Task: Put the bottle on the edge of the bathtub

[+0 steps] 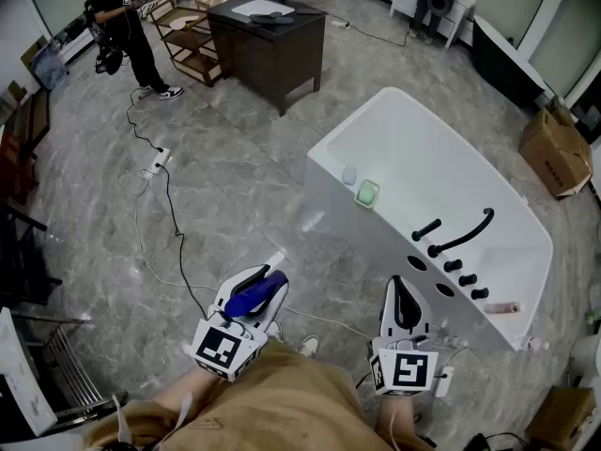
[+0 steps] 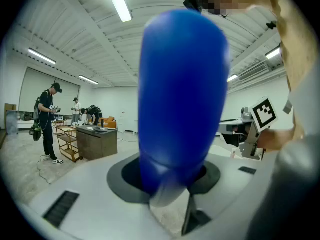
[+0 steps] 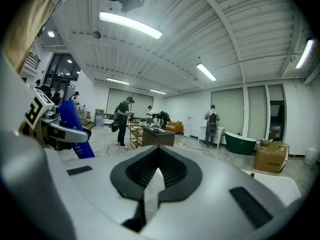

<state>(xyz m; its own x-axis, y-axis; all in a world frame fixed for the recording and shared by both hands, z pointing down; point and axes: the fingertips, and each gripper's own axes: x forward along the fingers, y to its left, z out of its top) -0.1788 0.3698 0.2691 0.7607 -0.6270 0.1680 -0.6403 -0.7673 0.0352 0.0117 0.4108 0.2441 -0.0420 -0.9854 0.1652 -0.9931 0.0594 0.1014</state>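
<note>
Left hand-held gripper, head view: the left hand-held gripper (image 1: 265, 286) sits at 7 o'clock in the frame, pinching the blue bottle (image 1: 254, 296), which lies along its jaws.
Right hand-held gripper, head view: the right hand-held gripper (image 1: 402, 291) sits at 5 o'clock, nothing showing in it.
Bathtub, head view: the white bathtub (image 1: 324, 172) stands on the floor at about 2 o'clock from both hands, well apart from the bottle. A black faucet (image 1: 460, 236) sits on its near rim, and a small green item (image 1: 366, 194) rests further along the rim toward 11 o'clock.
Left gripper view: the bottle (image 2: 182, 94) fills the middle and rises toward 12 o'clock, clamped at its lower part between the jaws.
Right gripper view: the jaws are pressed together on nothing. The bottle (image 3: 74, 126) shows at 9 o'clock, upright in the other hand-held gripper.
Task state: carrying, by my reading. The bottle is not yet on the tub edge.
Handling: it looks like smooth, stiff plastic, probably light, and liable to slide or pivot in the pads.
Where to hold: around the body, as now. A low grip leaves the top free to swing, so it should go down upright on a flat, bare stretch of rim, clear of the faucet.
</note>
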